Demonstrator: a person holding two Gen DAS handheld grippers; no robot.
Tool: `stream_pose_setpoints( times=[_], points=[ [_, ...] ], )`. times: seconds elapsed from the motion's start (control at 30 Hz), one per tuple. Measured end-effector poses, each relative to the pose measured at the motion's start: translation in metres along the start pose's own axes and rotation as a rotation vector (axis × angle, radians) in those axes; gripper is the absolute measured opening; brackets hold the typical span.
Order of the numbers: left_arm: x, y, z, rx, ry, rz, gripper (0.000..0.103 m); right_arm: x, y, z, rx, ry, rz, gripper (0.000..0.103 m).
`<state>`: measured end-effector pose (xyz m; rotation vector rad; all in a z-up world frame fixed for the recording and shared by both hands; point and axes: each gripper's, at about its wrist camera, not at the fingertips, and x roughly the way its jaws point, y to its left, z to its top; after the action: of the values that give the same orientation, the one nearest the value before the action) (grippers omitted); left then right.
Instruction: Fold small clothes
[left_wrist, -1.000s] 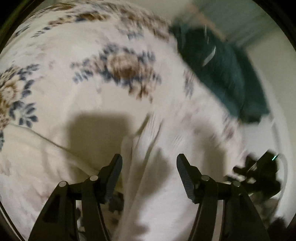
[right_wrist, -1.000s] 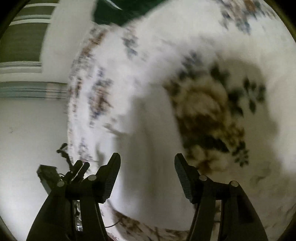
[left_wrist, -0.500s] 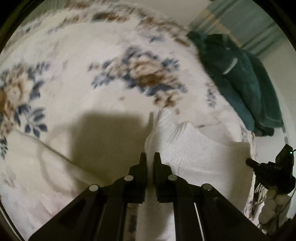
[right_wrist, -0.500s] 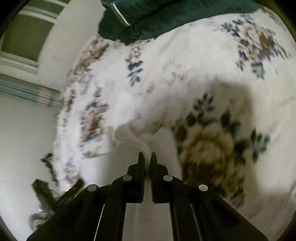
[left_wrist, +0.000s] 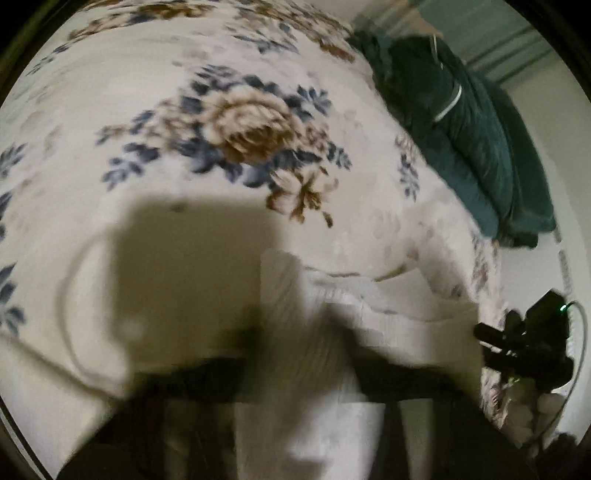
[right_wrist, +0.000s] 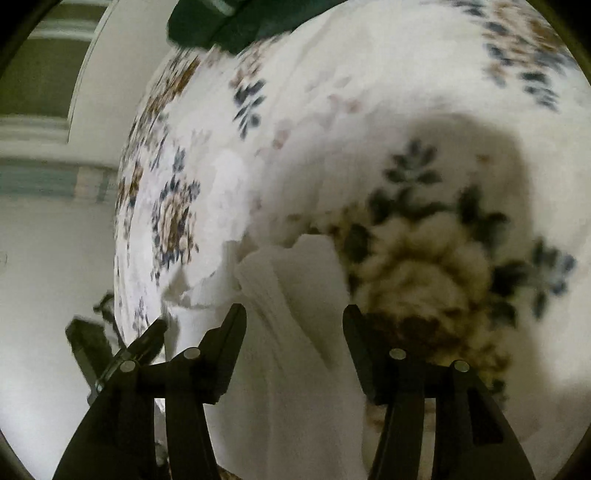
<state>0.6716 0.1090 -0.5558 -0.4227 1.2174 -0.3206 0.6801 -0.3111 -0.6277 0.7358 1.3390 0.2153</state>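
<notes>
A small white ribbed garment lies on a cream bedspread with blue and brown flowers. In the left wrist view my left gripper is heavily blurred; its dark fingers stand apart on either side of the garment, so it looks open. In the right wrist view my right gripper is open, with the white garment lying between its fingers. The other gripper shows at the right edge of the left wrist view and at the lower left of the right wrist view.
A dark green folded garment lies at the far edge of the bed, also at the top of the right wrist view. The bed edge drops to a pale floor on the left there.
Half a second ago both grippers were shut on the white garment. Now both have opened and the garment lies on the bedspread between their fingers.
</notes>
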Motion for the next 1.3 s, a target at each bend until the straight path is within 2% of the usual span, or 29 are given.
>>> stream_pose_setpoints(
  times=[0.03, 0.07, 0.17, 0.23, 0.33, 0.37, 0.43, 0.5, 0.53, 0.57, 0.63, 0.7, 0.8, 0.87, 0.9, 0.93, 0.97, 1.03, 1.1, 1.13, 1.23, 1.27, 1.3],
  points=[
    [-0.002, -0.002, 0.001, 0.006, -0.011, -0.003, 0.006, 0.002, 0.007, 0.001, -0.031, -0.006, -0.002, 0.014],
    [-0.01, -0.005, 0.002, 0.018, -0.046, -0.014, 0.006, 0.003, 0.014, 0.003, -0.066, -0.011, -0.014, 0.006],
    [-0.03, -0.003, 0.011, -0.005, -0.112, -0.029, 0.006, -0.012, 0.021, 0.014, -0.079, -0.113, -0.041, 0.005],
    [-0.02, 0.01, 0.021, -0.049, -0.102, -0.011, 0.006, -0.015, 0.013, 0.026, -0.032, -0.152, -0.061, 0.005],
    [0.008, 0.029, 0.027, -0.128, -0.032, -0.022, 0.007, 0.008, -0.001, 0.039, 0.001, -0.093, -0.104, 0.005],
    [0.016, 0.036, 0.026, -0.168, 0.008, -0.04, 0.009, 0.017, -0.003, 0.041, -0.002, -0.057, -0.113, 0.005],
    [0.012, 0.04, 0.018, -0.212, 0.03, -0.1, 0.012, 0.022, -0.008, 0.041, 0.024, -0.009, -0.089, 0.006],
    [-0.004, 0.042, 0.005, -0.223, 0.026, -0.124, 0.028, 0.012, -0.015, 0.036, 0.067, 0.026, -0.015, 0.018],
    [-0.014, 0.043, -0.003, -0.229, 0.022, -0.156, 0.031, 0.004, -0.018, 0.031, 0.08, 0.035, 0.012, 0.036],
    [-0.025, 0.044, -0.015, -0.237, 0.012, -0.174, 0.036, -0.008, -0.022, 0.02, 0.081, 0.031, 0.034, 0.048],
    [-0.046, 0.042, -0.044, -0.212, 0.002, -0.154, 0.036, -0.026, -0.027, -0.003, 0.066, 0.028, 0.049, 0.05],
    [-0.055, 0.04, -0.075, -0.2, 0.029, -0.141, 0.036, -0.034, -0.034, -0.036, 0.075, 0.085, 0.062, 0.05],
    [-0.056, 0.04, -0.113, -0.214, 0.077, -0.168, 0.036, -0.026, -0.044, -0.083, 0.118, 0.172, 0.098, 0.05],
    [-0.053, 0.037, -0.13, -0.21, 0.067, -0.179, 0.034, -0.013, -0.05, -0.105, 0.15, 0.213, 0.135, 0.05],
    [-0.055, 0.036, -0.137, -0.211, 0.041, -0.172, 0.017, -0.007, -0.054, -0.113, 0.177, 0.215, 0.155, 0.046],
    [-0.056, 0.037, -0.141, -0.23, 0.023, -0.177, 0.009, -0.005, -0.057, -0.12, 0.209, 0.192, 0.17, 0.025],
    [-0.06, 0.039, -0.143, -0.251, 0.009, -0.187, 0.009, -0.006, -0.058, -0.125, 0.227, 0.156, 0.182, 0.015],
    [-0.071, 0.042, -0.143, -0.26, -0.035, -0.185, 0.007, -0.018, -0.059, -0.129, 0.252, 0.084, 0.155, 0.004],
    [-0.071, 0.048, -0.142, -0.262, -0.034, -0.178, 0.005, -0.033, -0.067, -0.129, 0.285, 0.01, 0.078, 0.003],
    [-0.068, 0.053, -0.142, -0.265, -0.022, -0.168, 0.005, -0.033, -0.069, -0.128, 0.278, 0.008, 0.056, 0.003],
    [-0.062, 0.056, -0.143, -0.264, 0.032, -0.203, 0.007, -0.015, -0.066, -0.128, 0.241, 0.091, 0.011, 0.003],
    [-0.064, 0.054, -0.14, -0.254, 0.036, -0.216, 0.009, -0.014, -0.062, -0.127, 0.219, 0.097, 0.0, 0.004],
    [-0.067, 0.053, -0.137, -0.242, 0.032, -0.22, 0.016, -0.016, -0.059, -0.123, 0.198, 0.104, 0.009, 0.005]
  ],
)
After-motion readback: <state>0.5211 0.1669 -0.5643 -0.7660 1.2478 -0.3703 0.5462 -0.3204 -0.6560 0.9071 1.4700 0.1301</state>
